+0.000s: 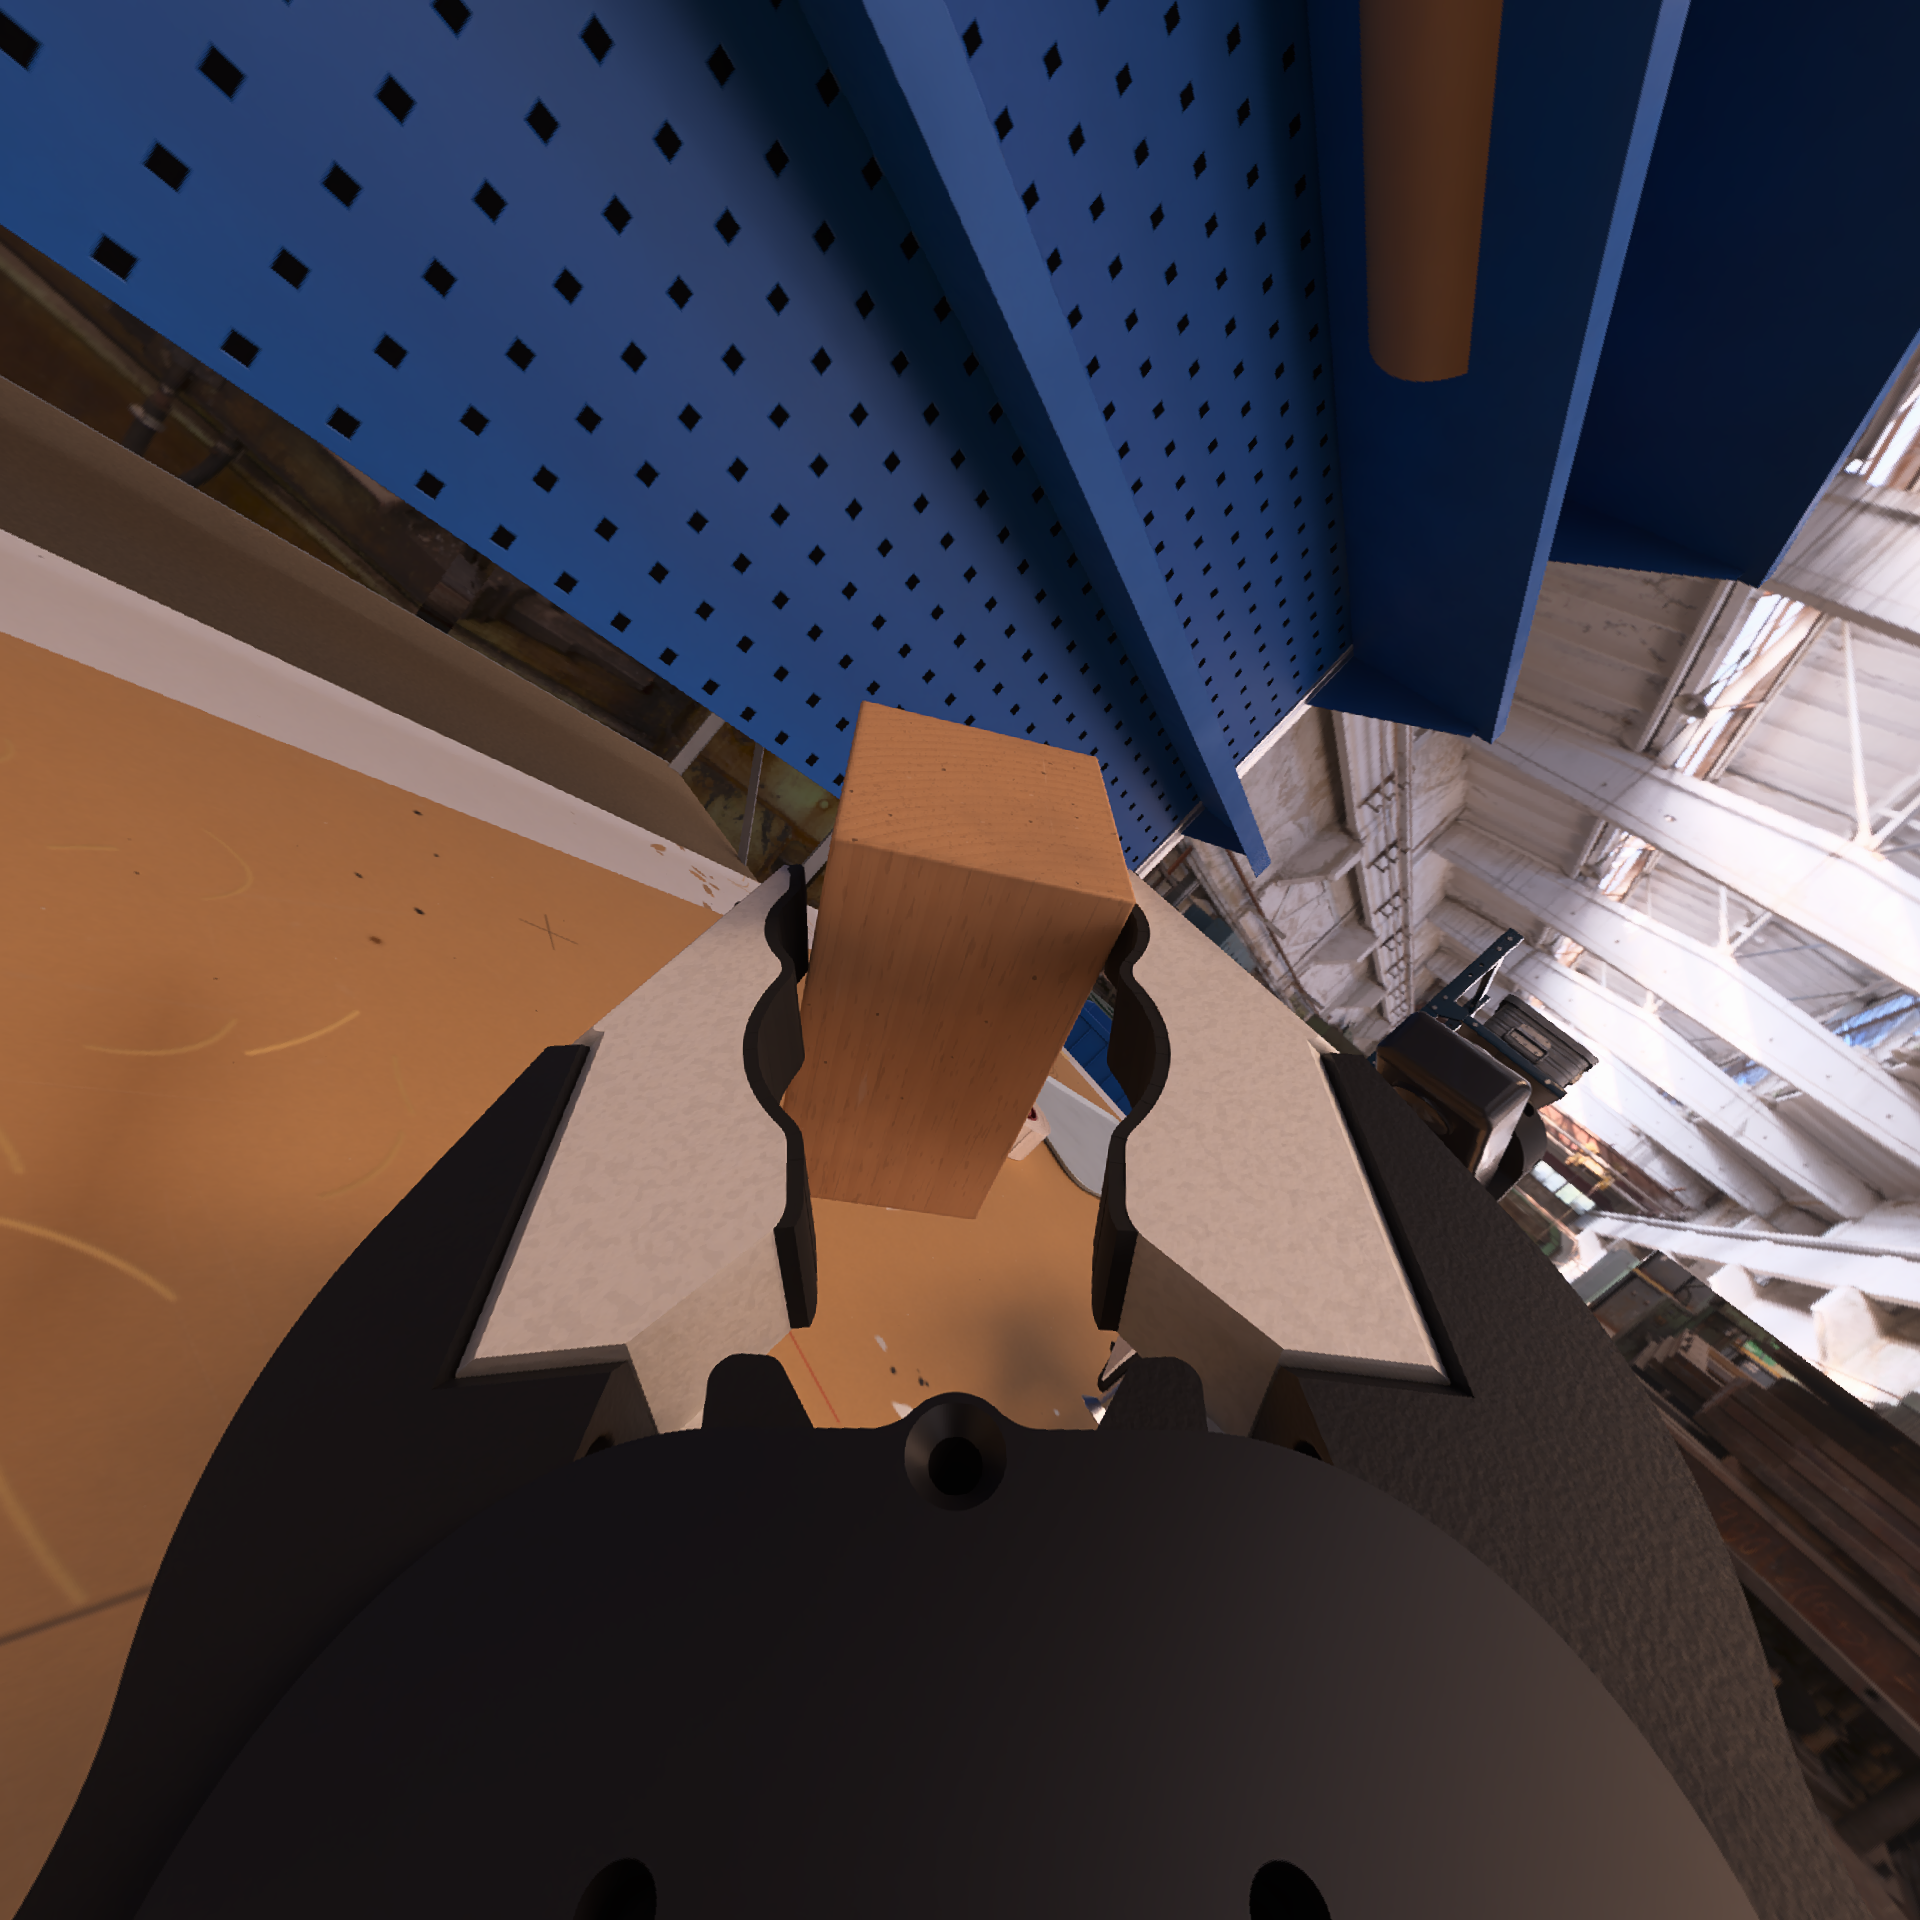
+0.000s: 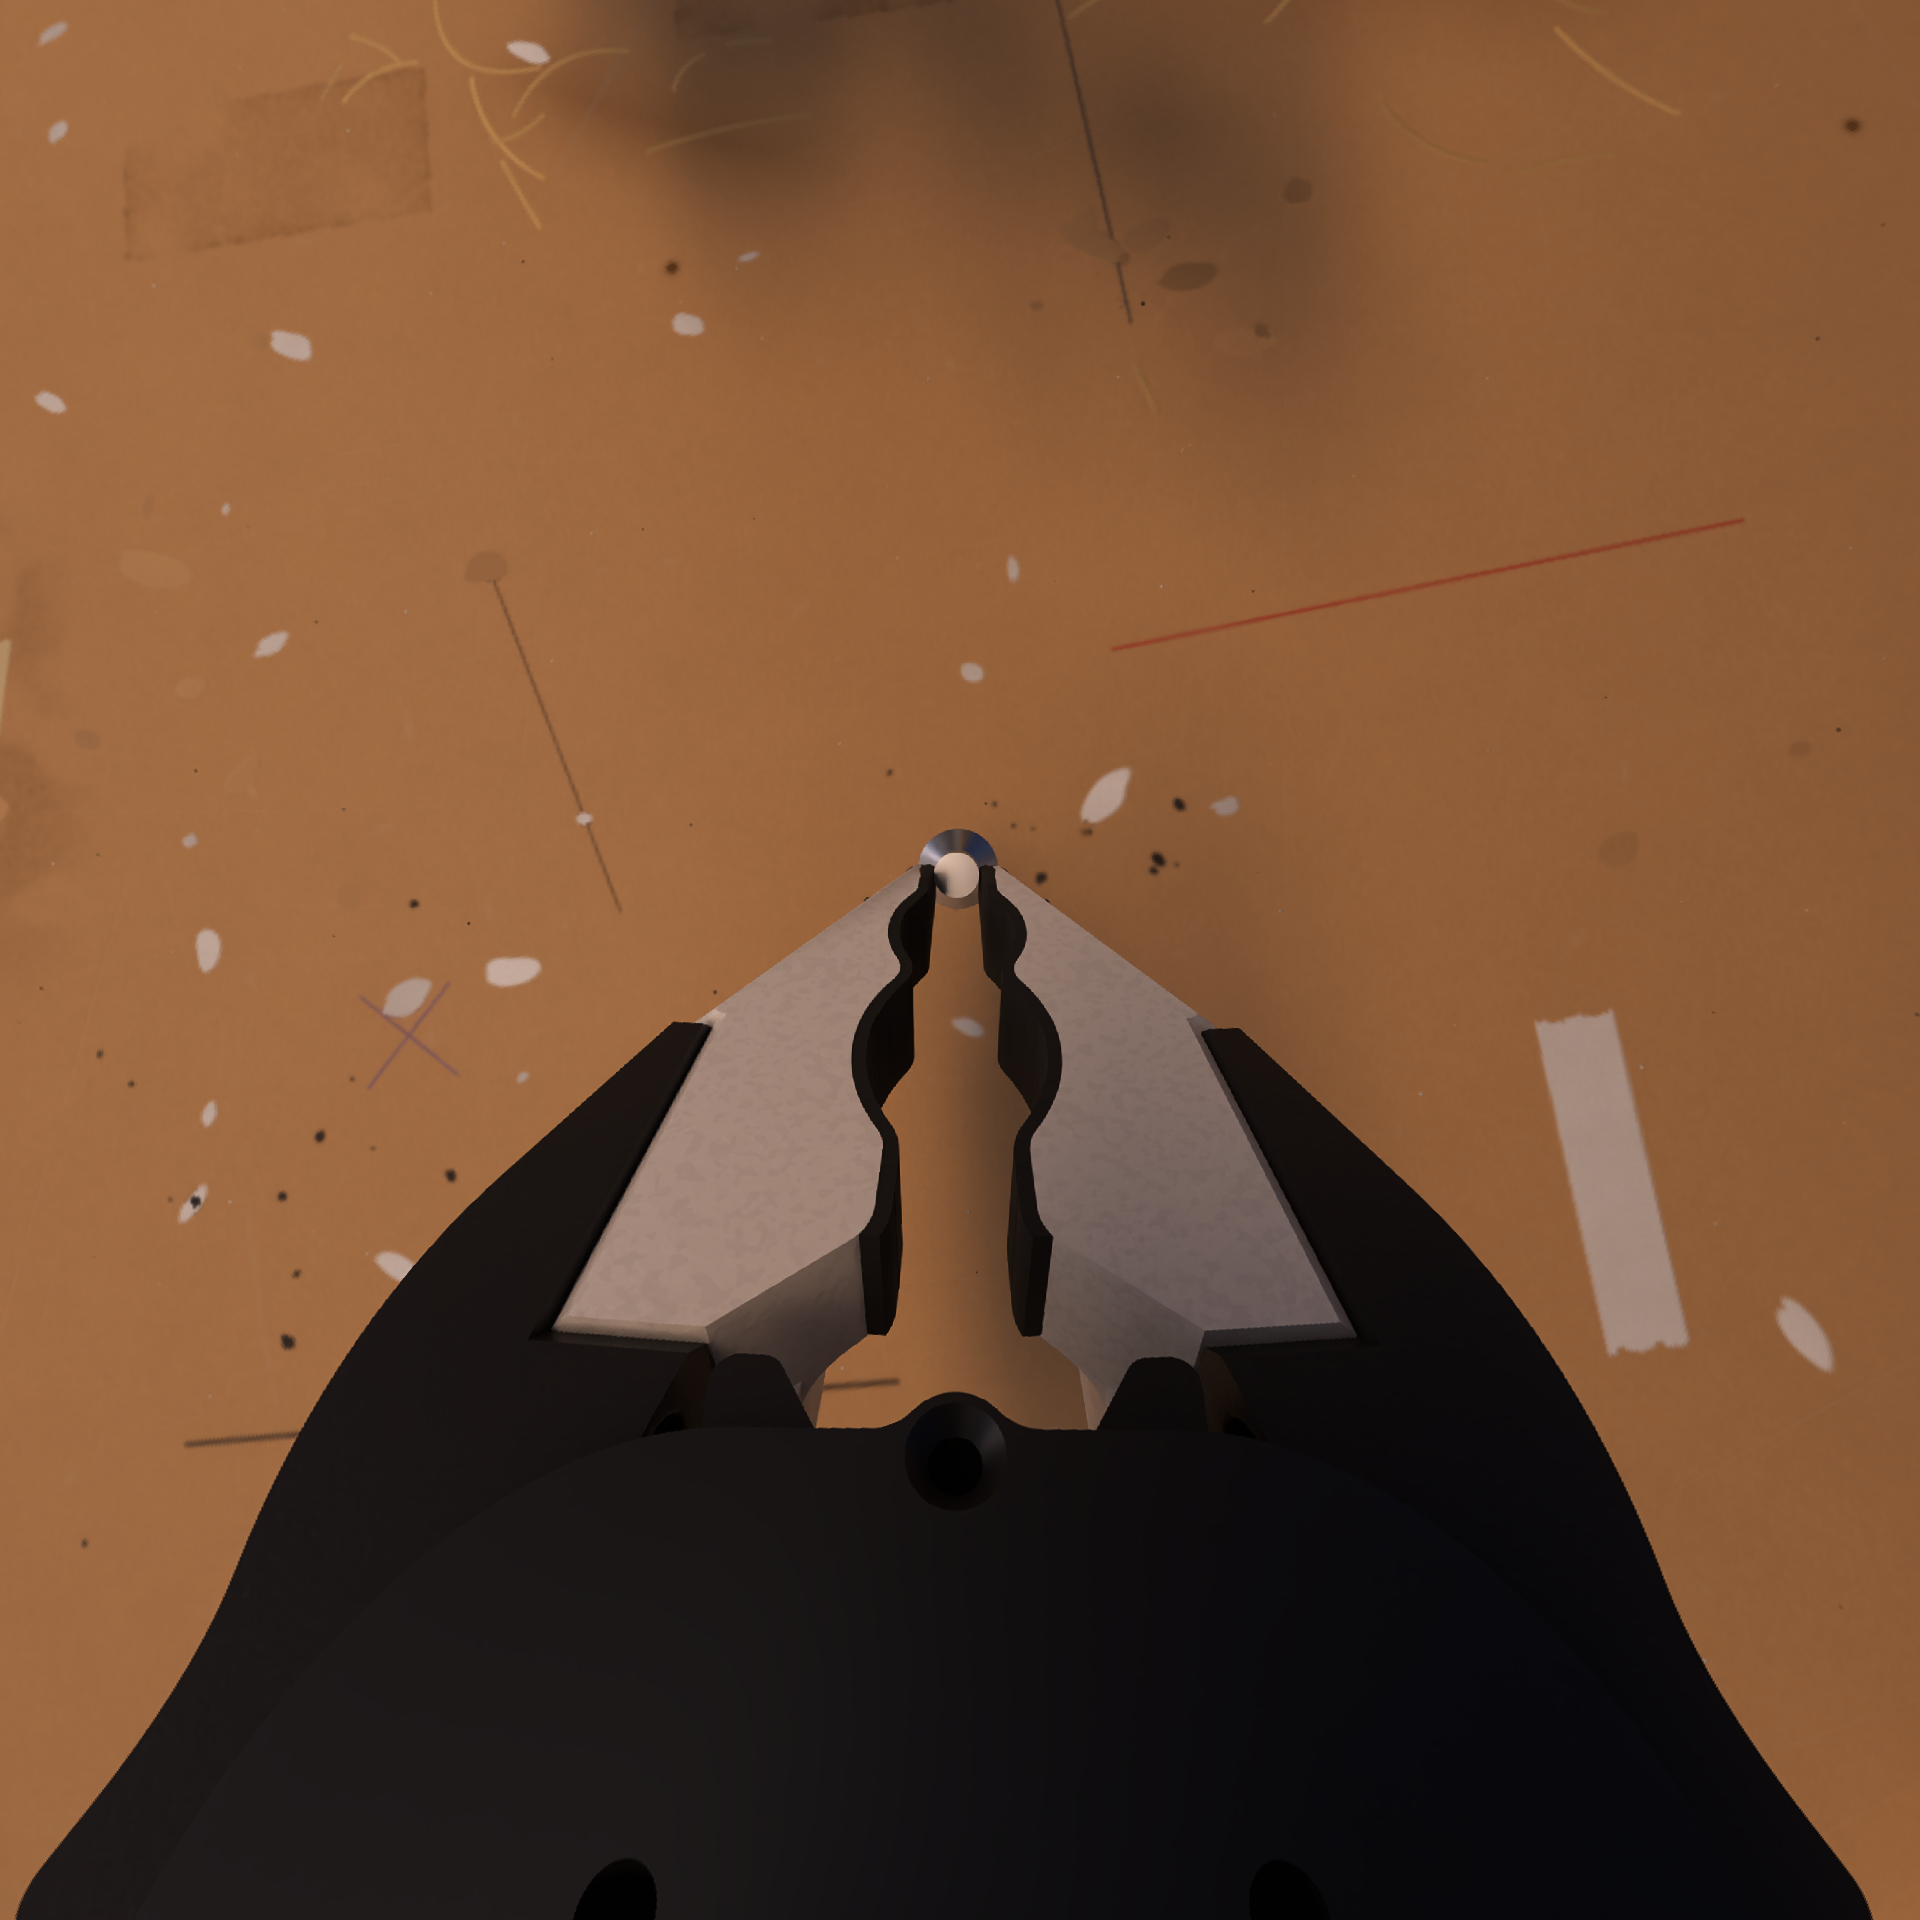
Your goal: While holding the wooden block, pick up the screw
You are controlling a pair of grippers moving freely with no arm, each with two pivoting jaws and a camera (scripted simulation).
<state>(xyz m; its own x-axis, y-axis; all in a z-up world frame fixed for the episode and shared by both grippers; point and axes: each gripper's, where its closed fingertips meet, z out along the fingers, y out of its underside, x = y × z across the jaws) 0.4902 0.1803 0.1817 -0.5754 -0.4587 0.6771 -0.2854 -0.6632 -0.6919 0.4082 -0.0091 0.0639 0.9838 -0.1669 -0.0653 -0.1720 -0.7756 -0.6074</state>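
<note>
In the left wrist view my left gripper [image 1: 961, 914] is shut on a light wooden block [image 1: 951, 987]. It holds the block up off the brown bench top [image 1: 260, 1039], tilted toward the blue pegboard. In the right wrist view my right gripper [image 2: 957, 876] points straight down at the bench top [image 2: 1351, 831]. Its fingertips are closed on a small metal screw [image 2: 957, 871], seen end on with its round head beyond the tips. The right gripper shows far off in the left wrist view [image 1: 1475, 1081].
A blue pegboard [image 1: 623, 364] with a blue shelf and a brown wooden handle [image 1: 1423, 187] rises behind the bench. The bench top bears paint flecks, scratches, a red line [image 2: 1423, 587] and a strip of pale tape [image 2: 1610, 1184].
</note>
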